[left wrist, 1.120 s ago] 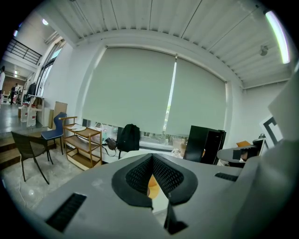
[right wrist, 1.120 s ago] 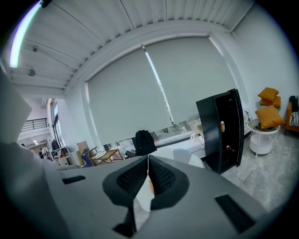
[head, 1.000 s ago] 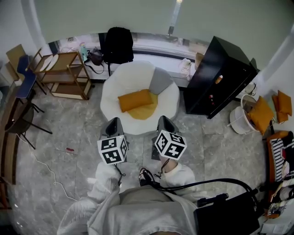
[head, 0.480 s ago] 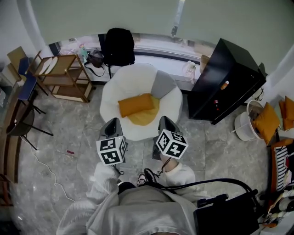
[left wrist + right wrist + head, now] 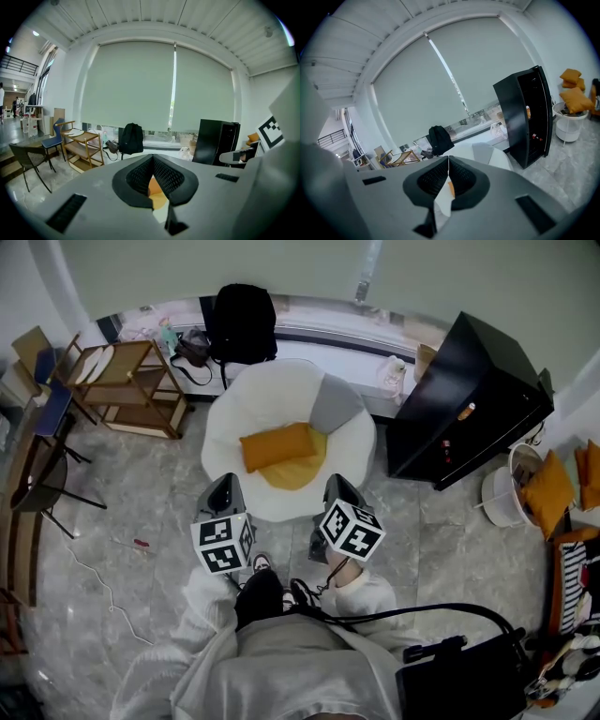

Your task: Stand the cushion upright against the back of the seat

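An orange cushion [image 5: 277, 445] lies flat on the seat of a round white chair [image 5: 246, 395], on top of a yellow seat pad [image 5: 298, 472]. A grey cushion [image 5: 335, 404] leans against the chair's back at the right. My left gripper [image 5: 227, 487] and right gripper [image 5: 338, 487] hover side by side at the chair's front edge, short of the orange cushion. Both point toward the chair. In the left gripper view the left gripper [image 5: 152, 159] has its jaws together with nothing between them. In the right gripper view the right gripper [image 5: 448, 159] is likewise shut and holds nothing.
A black cabinet [image 5: 469, 399] stands right of the chair. A wooden trolley [image 5: 131, 385] and a black backpack [image 5: 242, 322] are at the back left. Dark chairs [image 5: 47, 474] line the left wall. A white basket [image 5: 511, 493] with an orange cushion sits far right. A cable [image 5: 94, 577] lies on the floor.
Both grippers have moved toward the white chair as the person stepped forward. Their jaws stay together, and the cushions have not moved.
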`<state>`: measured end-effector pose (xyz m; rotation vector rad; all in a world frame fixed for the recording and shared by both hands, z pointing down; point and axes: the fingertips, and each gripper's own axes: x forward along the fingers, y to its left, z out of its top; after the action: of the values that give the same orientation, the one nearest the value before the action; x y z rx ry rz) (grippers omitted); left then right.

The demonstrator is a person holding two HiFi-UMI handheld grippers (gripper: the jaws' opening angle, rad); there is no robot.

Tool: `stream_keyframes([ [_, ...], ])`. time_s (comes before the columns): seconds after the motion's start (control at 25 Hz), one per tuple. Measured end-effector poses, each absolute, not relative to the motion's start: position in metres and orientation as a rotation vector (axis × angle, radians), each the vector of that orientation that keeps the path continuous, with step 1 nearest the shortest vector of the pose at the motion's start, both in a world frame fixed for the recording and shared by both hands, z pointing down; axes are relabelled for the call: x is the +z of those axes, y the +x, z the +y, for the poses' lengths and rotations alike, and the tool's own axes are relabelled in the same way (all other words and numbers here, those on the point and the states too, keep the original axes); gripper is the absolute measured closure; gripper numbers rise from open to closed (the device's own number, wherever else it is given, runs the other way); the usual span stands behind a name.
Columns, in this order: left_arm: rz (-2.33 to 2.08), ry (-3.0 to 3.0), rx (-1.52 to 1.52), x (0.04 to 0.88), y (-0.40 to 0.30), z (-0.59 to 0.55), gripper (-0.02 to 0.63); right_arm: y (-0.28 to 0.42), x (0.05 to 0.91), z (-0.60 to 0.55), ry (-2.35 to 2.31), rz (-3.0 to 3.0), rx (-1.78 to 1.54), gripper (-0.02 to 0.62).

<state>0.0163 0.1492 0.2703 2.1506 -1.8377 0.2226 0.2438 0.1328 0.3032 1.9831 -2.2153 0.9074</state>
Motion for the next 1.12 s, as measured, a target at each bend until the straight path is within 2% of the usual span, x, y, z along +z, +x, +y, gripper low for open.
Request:
stream_keyframes([
  [0.84, -1.810, 2.101, 0.160, 0.289, -0.027, -0.001, 0.611, 0.185, 0.300, -0.007, 1.885, -2.200, 0.815, 0.532],
  [1.12, -1.783, 2.077, 0.064, 0.282, -0.049, -0.057, 0.611, 0.157, 0.275, -0.061, 1.852, -2.194, 0.687, 0.532],
])
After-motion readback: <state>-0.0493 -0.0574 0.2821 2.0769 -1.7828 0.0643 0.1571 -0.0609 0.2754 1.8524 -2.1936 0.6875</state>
